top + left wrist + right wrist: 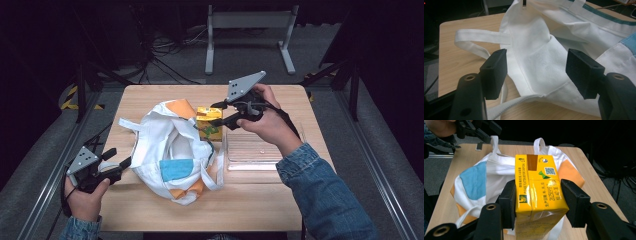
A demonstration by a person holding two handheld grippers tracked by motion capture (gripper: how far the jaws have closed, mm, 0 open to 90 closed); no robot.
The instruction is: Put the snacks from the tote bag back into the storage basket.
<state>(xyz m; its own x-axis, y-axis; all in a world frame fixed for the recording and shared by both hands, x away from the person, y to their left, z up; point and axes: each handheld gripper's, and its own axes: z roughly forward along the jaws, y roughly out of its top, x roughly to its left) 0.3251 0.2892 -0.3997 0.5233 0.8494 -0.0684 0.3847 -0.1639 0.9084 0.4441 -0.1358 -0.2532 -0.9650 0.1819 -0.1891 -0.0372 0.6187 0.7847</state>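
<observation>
So my right gripper [216,114] is clamped on the yellow drink carton [209,123], one pad on each side of it, and I've got it lifted over the far edge of the white tote bag [172,150]. From the high view you mostly get the layout: one bag slumped in the middle of the wooden table [260,200], one clear plastic tray [252,150] just to the right of it, one carton, and my two grippers. What that view can't give you is the carton's top, and my right gripper view has it up close [537,192]: brown patch, QR code, printed date, with the bag's blue patch [472,180] and orange patch [571,173] behind it. My left gripper [120,159] is down at the bag's left edge with its jaws spread fairly wide. In the left gripper view the white fabric [536,60] sits between the pads [496,70], but they aren't pinching it. That view also shows one of the bag's strap handles [477,41] lying flat on the wood, which looks like a thin white loop from above.
</observation>
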